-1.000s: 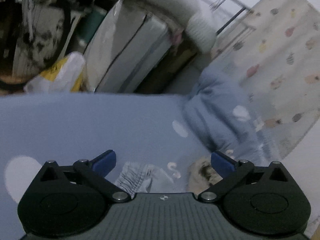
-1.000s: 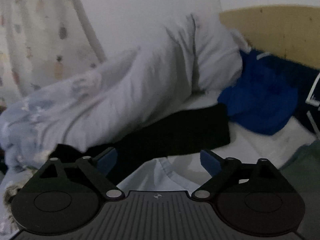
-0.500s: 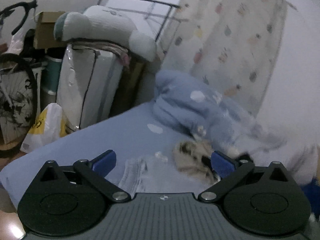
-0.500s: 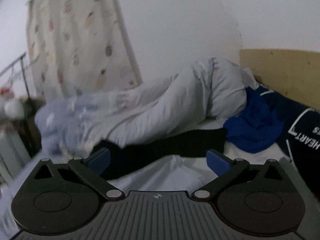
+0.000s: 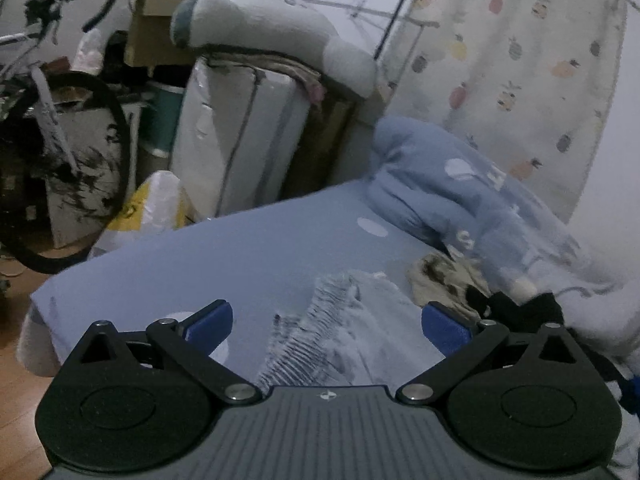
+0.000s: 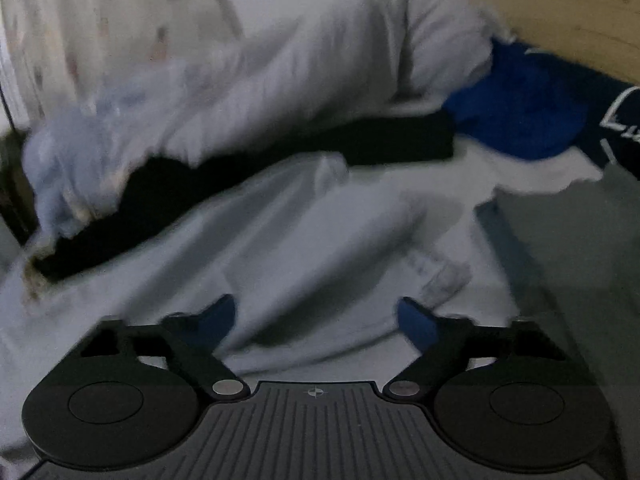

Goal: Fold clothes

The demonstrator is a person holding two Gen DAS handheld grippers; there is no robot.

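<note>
Directly ahead of the right gripper (image 6: 316,320), the pale garment (image 6: 280,240) lies across the bed; its jaws are closing around cloth, not yet pinching. Left gripper (image 5: 326,322) hovers spread above the waistband (image 5: 320,320).

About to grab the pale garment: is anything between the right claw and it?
Nothing visible. The right claw is closing directly over the pale garment, its fabric between the fingers; the black garment lies farther back.

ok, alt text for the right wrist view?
The right tool, its jaws closing with nothing pinched yet, hangs over a pale grey garment on the bed. Behind lie a black garment, a blue one and a heaped grey duvet. The picture is blurred.
</note>
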